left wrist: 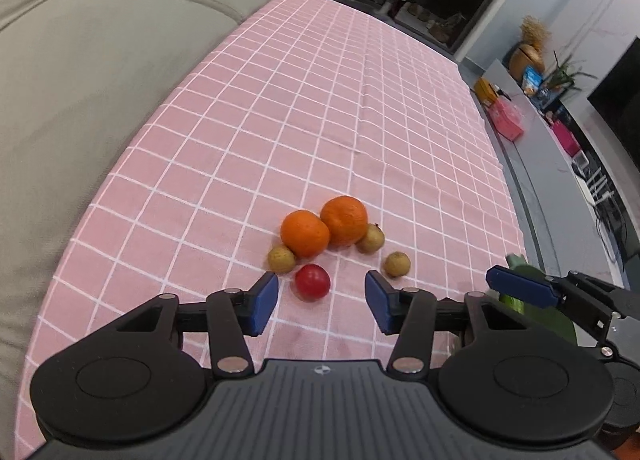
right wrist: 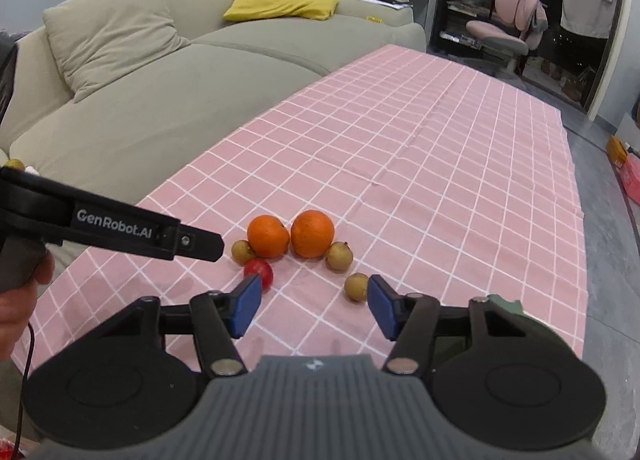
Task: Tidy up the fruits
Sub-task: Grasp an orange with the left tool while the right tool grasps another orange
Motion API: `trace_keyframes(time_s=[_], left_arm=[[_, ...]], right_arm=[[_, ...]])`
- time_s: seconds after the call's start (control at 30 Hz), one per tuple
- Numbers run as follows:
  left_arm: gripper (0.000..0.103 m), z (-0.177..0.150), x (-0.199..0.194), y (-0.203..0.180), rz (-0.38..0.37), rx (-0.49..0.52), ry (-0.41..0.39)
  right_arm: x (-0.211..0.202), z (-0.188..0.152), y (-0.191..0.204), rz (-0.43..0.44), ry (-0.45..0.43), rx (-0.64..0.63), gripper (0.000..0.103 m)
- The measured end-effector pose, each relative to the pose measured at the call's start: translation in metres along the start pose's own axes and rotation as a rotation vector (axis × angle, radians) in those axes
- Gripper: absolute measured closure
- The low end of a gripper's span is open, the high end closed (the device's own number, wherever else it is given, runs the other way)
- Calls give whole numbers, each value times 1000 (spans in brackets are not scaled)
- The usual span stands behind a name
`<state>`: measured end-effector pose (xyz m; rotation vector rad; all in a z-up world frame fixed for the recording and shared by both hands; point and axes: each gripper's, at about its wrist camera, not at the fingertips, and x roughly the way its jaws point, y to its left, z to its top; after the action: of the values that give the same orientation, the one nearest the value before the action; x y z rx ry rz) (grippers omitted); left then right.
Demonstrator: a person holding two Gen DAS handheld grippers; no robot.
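Two oranges (left wrist: 324,230) touch, ringed by three small tan longans (left wrist: 370,239) and a red tomato (left wrist: 313,280), on the pink-checked surface (left wrist: 320,99) beside a beige sofa (right wrist: 132,99). Left gripper (left wrist: 322,302) and right gripper (right wrist: 314,306) stand wide, empty.

Right gripper (right wrist: 312,306) held open above pink checked tablecloth (right wrist: 440,163), two oranges (right wrist: 290,236), red fruit (right wrist: 259,271) and three brown fruits (right wrist: 339,256) clustered ahead, left gripper (right wrist: 120,230) seen at left, beige sofa (right wrist: 160,71) behind.
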<state>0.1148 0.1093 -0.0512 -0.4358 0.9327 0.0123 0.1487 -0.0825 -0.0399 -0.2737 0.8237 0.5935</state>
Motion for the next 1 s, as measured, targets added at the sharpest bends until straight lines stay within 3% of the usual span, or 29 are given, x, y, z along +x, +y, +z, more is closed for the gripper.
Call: trace_keyframes(time_s=[0.1,0.23,0.43,0.7,1.0], left_arm=[[45,2,9,-1,3,11,-11],[45,8,25,-10,49,104,-8],[45,21,42,-9,72,146,-15],[45,17,72,-23,121,275,27],[46,13,87,-26,169,281,30]], right_arm=[[15,4,-3,11,16,14,54],[35,13,-6,28,27,8,54],[63,24,-31,44,69,89,61],[80,34,-54,87,82,158,61],[102,38,-59,193,107,224,61]])
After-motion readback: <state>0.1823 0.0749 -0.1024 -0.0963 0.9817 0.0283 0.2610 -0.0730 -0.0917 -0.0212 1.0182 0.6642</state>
